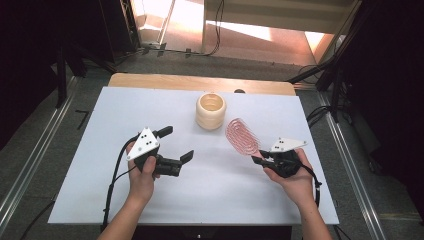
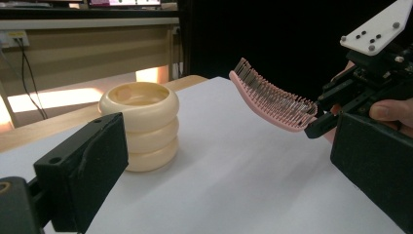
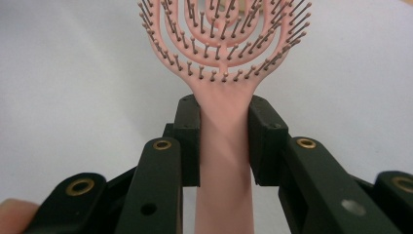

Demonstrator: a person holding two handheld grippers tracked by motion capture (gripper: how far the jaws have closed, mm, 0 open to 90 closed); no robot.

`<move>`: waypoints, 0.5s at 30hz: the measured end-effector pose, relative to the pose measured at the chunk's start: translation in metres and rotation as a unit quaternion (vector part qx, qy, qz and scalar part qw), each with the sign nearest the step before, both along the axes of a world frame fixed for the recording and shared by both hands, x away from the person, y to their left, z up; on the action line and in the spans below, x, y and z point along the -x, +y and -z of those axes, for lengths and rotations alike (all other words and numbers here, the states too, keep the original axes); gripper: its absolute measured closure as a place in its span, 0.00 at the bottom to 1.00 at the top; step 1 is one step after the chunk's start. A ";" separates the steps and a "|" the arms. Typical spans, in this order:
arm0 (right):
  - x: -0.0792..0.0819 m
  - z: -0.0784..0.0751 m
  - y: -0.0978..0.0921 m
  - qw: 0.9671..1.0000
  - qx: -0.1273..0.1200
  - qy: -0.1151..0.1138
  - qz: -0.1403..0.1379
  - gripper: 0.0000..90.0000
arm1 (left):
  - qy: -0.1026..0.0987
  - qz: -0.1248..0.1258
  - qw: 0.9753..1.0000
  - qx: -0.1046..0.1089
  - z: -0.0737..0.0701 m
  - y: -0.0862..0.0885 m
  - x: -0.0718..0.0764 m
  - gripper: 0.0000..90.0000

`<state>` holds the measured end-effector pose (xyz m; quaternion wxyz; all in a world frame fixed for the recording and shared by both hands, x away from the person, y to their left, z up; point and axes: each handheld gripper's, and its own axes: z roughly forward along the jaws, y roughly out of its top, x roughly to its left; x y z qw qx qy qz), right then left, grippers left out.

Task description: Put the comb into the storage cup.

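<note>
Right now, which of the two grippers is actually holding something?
The right gripper: its jaws are clamped on the handle of the pink hairbrush, lifted off the table. The left gripper is open, empty, beside the cream ribbed cup.

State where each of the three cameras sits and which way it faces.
High view: above the table, facing forward and down; both forearms, left gripper, right gripper.
Left gripper view: on the left gripper, facing the cup; own jaws.
Right gripper view: on the right gripper, along the brush; own jaws.
Shared: all show the brush.
</note>
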<state>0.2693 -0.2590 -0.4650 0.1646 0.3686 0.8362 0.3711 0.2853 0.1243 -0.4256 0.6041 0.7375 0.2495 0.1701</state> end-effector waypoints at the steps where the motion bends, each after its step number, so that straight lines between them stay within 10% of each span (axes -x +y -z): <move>1: 0.000 0.000 0.000 1.000 0.000 0.000 0.000 0.75 | 0.000 0.000 1.000 0.000 0.000 0.000 0.000 0.01; 15: 0.008 0.000 0.015 0.998 -0.047 -0.036 -0.006 0.75 | 0.001 0.035 0.999 -0.010 0.001 -0.014 0.005 0.01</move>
